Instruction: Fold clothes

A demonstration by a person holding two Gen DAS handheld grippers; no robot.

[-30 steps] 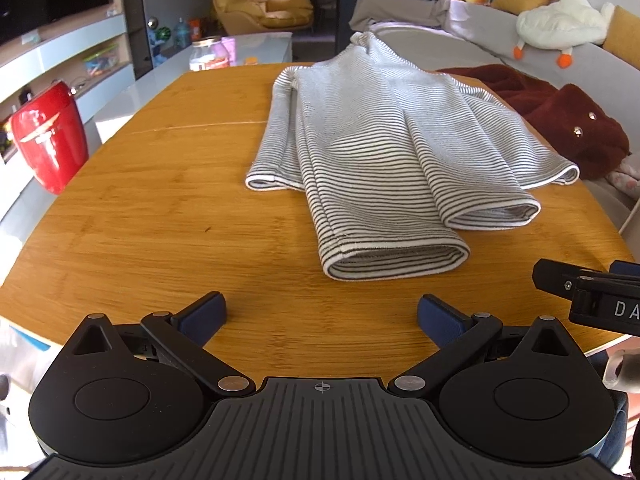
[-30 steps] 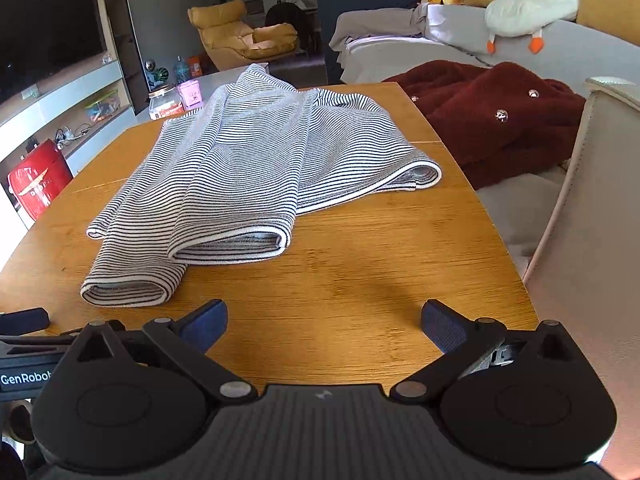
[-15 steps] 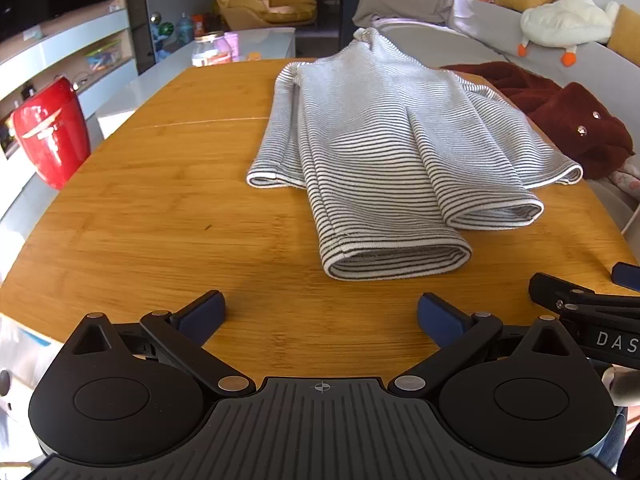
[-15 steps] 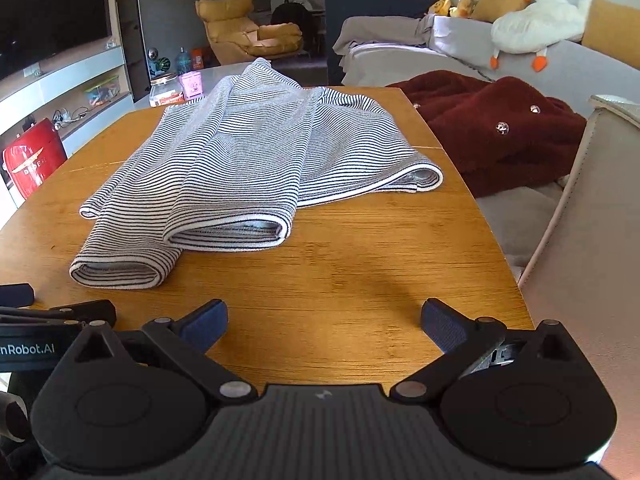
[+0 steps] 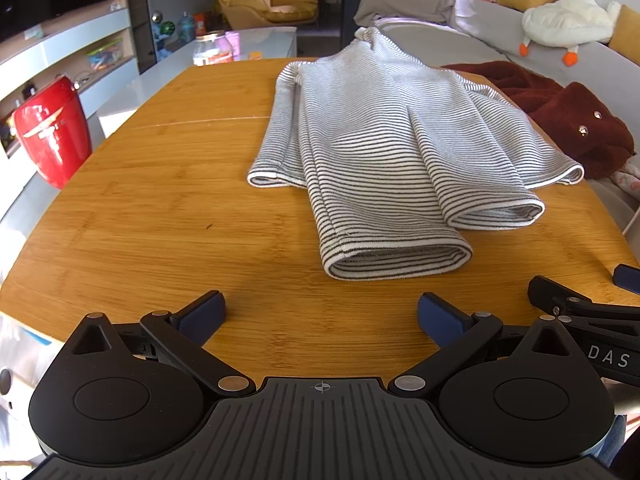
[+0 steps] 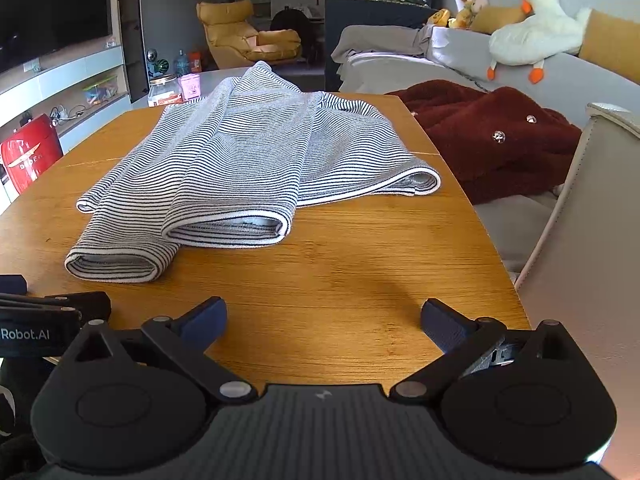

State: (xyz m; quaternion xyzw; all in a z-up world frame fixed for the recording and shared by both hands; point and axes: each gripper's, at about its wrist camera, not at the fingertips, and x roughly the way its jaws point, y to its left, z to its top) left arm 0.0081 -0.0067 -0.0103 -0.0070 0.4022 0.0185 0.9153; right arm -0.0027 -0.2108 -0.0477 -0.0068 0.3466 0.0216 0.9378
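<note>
On the wooden table (image 5: 160, 208) lies a striped garment (image 5: 384, 160), sofa (image 6: 600, 76) beyond.

A red jar (image 5: 52, 132) stands beside the wooden table (image 5: 160, 208).

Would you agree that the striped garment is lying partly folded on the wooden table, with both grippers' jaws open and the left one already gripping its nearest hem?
Not quite: the left gripper grips nothing. In the left wrist view its jaws stand open over bare wooden table, short of the striped garment. The rest holds: the garment lies partly folded, and the right gripper is open too.
</note>
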